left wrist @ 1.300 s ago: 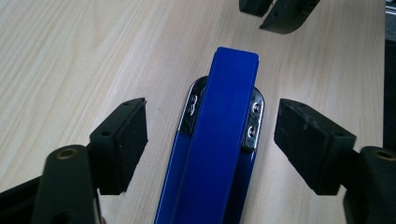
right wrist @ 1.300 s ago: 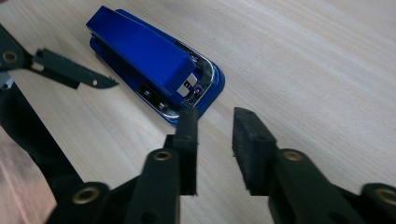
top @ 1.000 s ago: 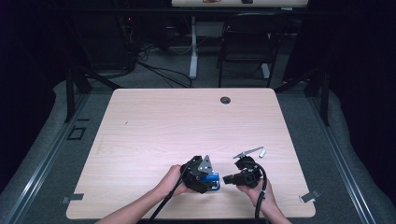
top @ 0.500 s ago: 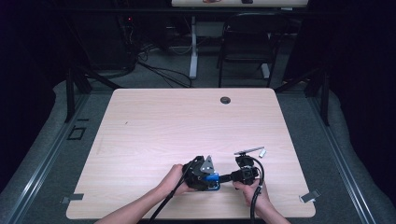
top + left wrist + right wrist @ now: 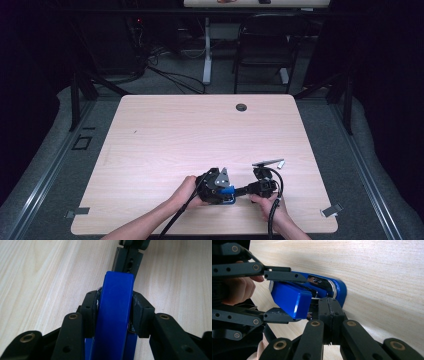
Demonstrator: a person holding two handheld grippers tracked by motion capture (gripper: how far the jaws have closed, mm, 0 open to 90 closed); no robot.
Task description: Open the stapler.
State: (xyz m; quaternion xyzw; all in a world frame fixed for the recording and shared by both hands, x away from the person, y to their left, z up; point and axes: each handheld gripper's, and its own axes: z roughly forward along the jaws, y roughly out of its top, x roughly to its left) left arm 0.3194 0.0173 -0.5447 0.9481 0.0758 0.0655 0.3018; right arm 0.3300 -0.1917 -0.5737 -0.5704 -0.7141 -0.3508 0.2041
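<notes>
A blue stapler [image 5: 228,192] lies near the table's front edge. My left gripper [image 5: 226,190] has just been closing, and its pads now press on both sides of the stapler [image 5: 115,310]. In the right gripper view the blue stapler [image 5: 292,297] sits between the left gripper's fingers [image 5: 284,276], metal showing at its opened end. My right gripper [image 5: 329,312] is shut, its tips against that metal part. From the left gripper view, the right gripper [image 5: 128,262] meets the stapler's far end. In the high view the right gripper [image 5: 242,190] points left at the stapler.
A small grey metal piece [image 5: 268,162] lies on the wooden table [image 5: 200,135] just beyond my right hand. A black grommet [image 5: 241,107] sits near the far edge. Tape marks [image 5: 332,210] flag the front corners. A chair [image 5: 262,50] stands behind the table.
The right hand has sunk a little and edged left toward the stapler. The left hand stays where it was, and its jaws have drawn in on the stapler.
</notes>
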